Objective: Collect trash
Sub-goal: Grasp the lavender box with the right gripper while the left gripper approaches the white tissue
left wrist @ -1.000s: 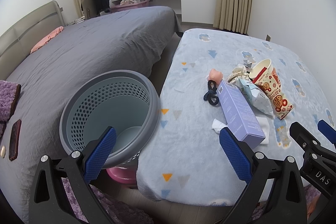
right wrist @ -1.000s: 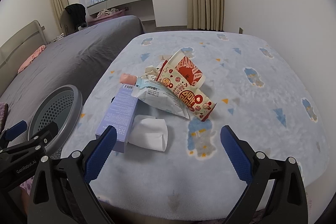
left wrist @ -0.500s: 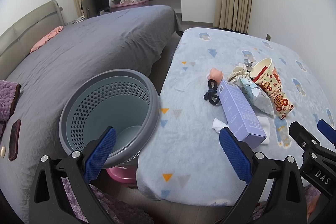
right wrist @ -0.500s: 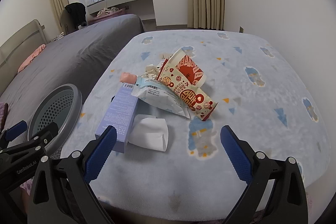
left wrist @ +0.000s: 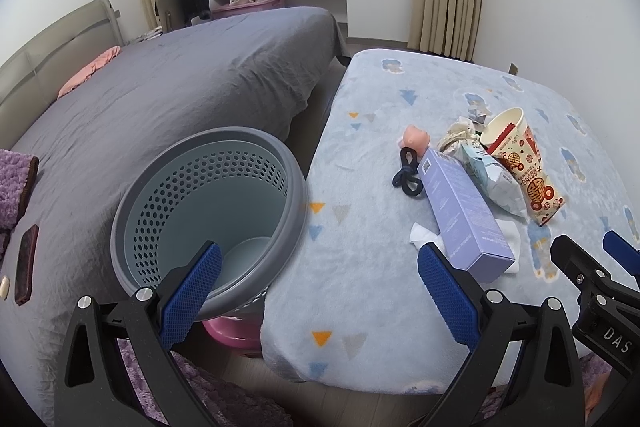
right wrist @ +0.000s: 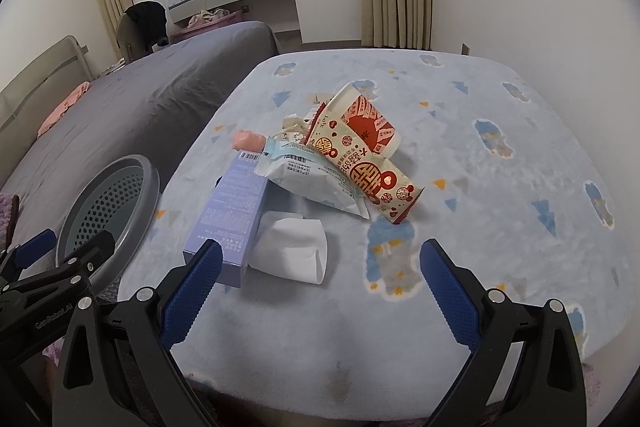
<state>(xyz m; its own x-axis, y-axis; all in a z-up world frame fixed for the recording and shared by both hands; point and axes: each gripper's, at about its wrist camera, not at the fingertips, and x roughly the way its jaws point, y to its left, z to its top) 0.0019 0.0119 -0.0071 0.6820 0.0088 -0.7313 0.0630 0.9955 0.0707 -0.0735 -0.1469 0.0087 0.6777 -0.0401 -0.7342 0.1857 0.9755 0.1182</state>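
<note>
Blue blanket (right wrist: 500,227) carries a purple box (right wrist: 236,211), tissue (right wrist: 292,247) and, seemingly, snack wrappers (right wrist: 316,183); my left gripper (left wrist: 320,291) and right gripper (right wrist: 320,291) gape, holding nothing

My fingers (right wrist: 188,295) carry blue textured pads on black frames. Ahead lies a pale blue fleece blanket (right wrist: 500,211) printed with orange, grey and blue triangles. On it sit a lavender cardboard box (right wrist: 230,211), a white folded tissue (right wrist: 294,247), a white-and-teal snack bag (right wrist: 316,183) and a red-and-cream paper cup (right wrist: 356,125). At lower left, a grey perforated plastic basket (left wrist: 208,171) has a light blue inside.
</note>
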